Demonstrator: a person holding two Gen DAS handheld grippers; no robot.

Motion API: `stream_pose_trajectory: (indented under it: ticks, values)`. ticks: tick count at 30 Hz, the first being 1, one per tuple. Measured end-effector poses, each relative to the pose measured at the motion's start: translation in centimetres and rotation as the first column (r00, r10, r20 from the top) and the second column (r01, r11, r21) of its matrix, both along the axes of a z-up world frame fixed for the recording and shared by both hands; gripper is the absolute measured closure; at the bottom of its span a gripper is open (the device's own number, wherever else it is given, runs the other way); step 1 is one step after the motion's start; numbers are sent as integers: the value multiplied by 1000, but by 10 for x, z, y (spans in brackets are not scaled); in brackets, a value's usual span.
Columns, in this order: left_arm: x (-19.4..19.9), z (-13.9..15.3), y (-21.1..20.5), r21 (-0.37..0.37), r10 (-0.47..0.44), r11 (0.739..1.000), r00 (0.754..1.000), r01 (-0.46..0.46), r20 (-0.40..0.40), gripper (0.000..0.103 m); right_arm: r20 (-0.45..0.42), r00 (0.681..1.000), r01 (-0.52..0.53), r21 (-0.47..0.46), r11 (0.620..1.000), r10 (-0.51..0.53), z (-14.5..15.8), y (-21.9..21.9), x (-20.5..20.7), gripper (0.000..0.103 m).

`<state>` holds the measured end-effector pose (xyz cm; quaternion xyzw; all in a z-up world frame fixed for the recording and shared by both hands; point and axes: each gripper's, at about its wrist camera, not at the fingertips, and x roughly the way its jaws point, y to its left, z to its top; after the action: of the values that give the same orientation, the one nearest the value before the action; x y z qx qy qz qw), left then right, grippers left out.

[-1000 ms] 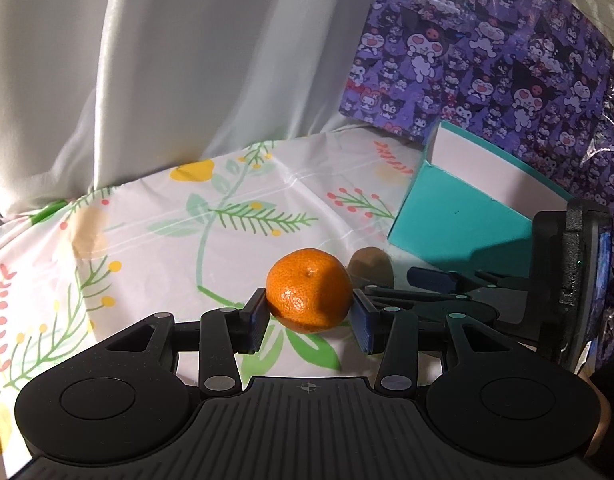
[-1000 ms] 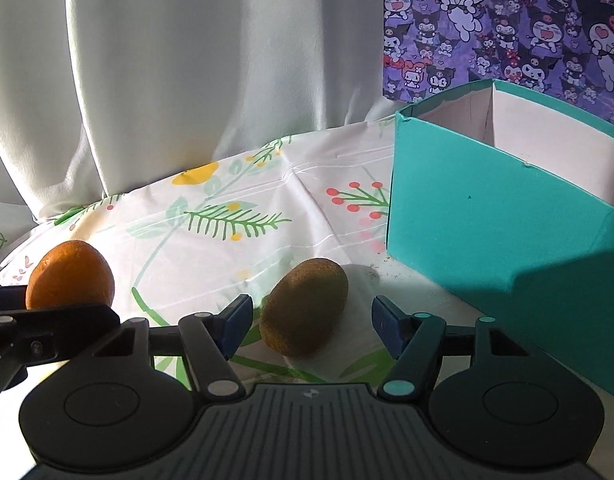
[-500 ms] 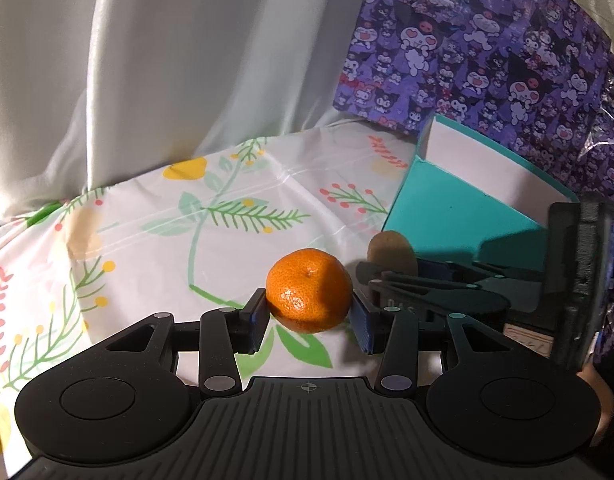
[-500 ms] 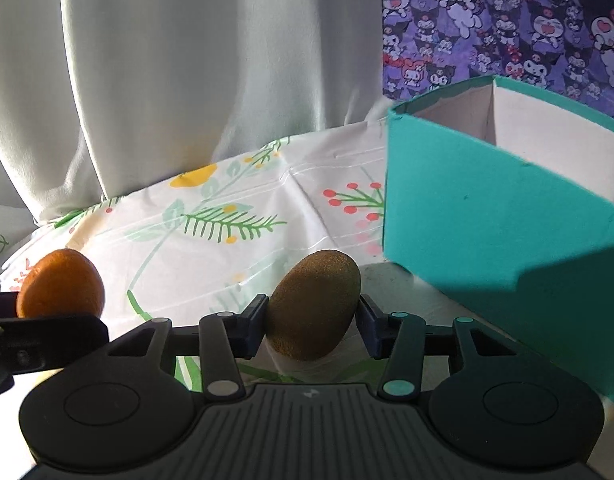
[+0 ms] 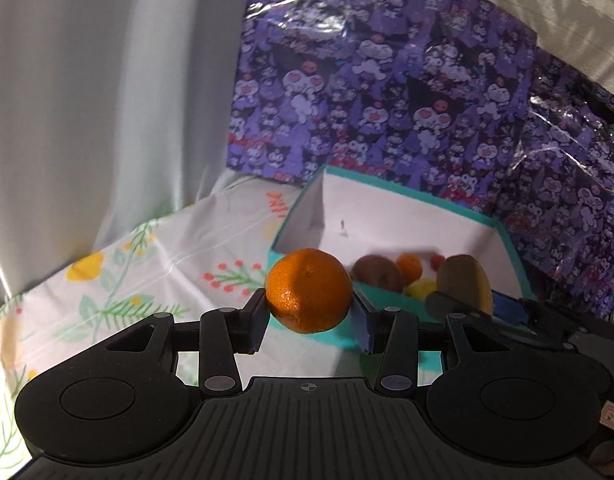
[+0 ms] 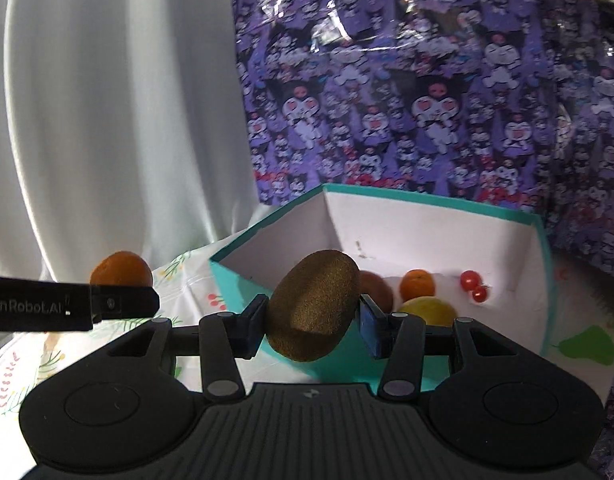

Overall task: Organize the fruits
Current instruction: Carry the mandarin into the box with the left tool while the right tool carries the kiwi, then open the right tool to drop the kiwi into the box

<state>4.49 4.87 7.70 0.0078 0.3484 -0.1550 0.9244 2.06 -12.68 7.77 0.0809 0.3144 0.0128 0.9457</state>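
Observation:
My left gripper [image 5: 309,316] is shut on an orange mandarin [image 5: 309,290] and holds it in the air beside the near left corner of the teal box [image 5: 303,208]. My right gripper [image 6: 311,322] is shut on a brown kiwi [image 6: 313,306], raised in front of the teal box [image 6: 243,284]. Each wrist view also catches the other fruit: the kiwi [image 5: 465,282] at the right, the mandarin [image 6: 121,274] at the left. Inside the white-lined box lie a reddish fruit [image 6: 377,290], a small mandarin [image 6: 417,284], a yellow fruit [image 6: 431,312] and two cherry tomatoes [image 6: 473,286].
A floral tablecloth [image 5: 127,280] covers the table to the left of the box. A white curtain [image 5: 87,100] hangs behind it. A glossy purple cartoon-print bag [image 6: 407,100] stands right behind the box and to its right.
The right gripper closed on the kiwi and lifted it off the cloth. Both grippers rose and moved toward the box with their fruit, so the box's inside now shows.

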Motion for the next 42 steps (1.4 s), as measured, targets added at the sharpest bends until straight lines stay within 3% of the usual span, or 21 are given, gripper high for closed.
stream_pose_trajectory:
  ticks: [5, 12, 21, 26, 33, 34, 36, 38, 42]
  values:
    - [24, 8, -49, 48, -42, 998, 997, 39, 68, 55, 36, 996, 87, -14, 996, -87, 15, -35, -11, 56]
    - [65, -21, -99, 98, -71, 993, 997, 70, 3, 55, 50, 988, 149, -33, 988, -147, 21, -66, -21, 56]
    - [94, -68, -127, 232, -45, 971, 998, 55, -50, 55, 54, 982, 186, -49, 981, -183, 22, -84, -22, 56]
    - [102, -79, -130, 213, -66, 973, 993, 85, -94, 54, 43, 982, 187, -52, 981, -185, 19, -87, -21, 56]
    - [103, -86, -145, 247, -107, 961, 991, 125, -83, 52, 29, 981, 193, -57, 980, -192, 14, -90, -16, 56]
    - [103, -85, -146, 247, -113, 960, 990, 130, -80, 50, 27, 981, 192, -56, 980, -190, 14, -90, -15, 56]
    - [101, -82, -146, 243, -115, 961, 991, 129, -73, 35, 23, 981, 192, -61, 980, -191, 12, -89, -14, 56]
    - [95, -72, -140, 225, -109, 967, 993, 117, -47, 32, 21, 981, 192, -62, 979, -191, 11, -90, -13, 56]
    - [69, -34, -113, 148, -32, 989, 999, 26, 37, 11, 10, 981, 196, -67, 978, -196, 7, -91, -9, 56]
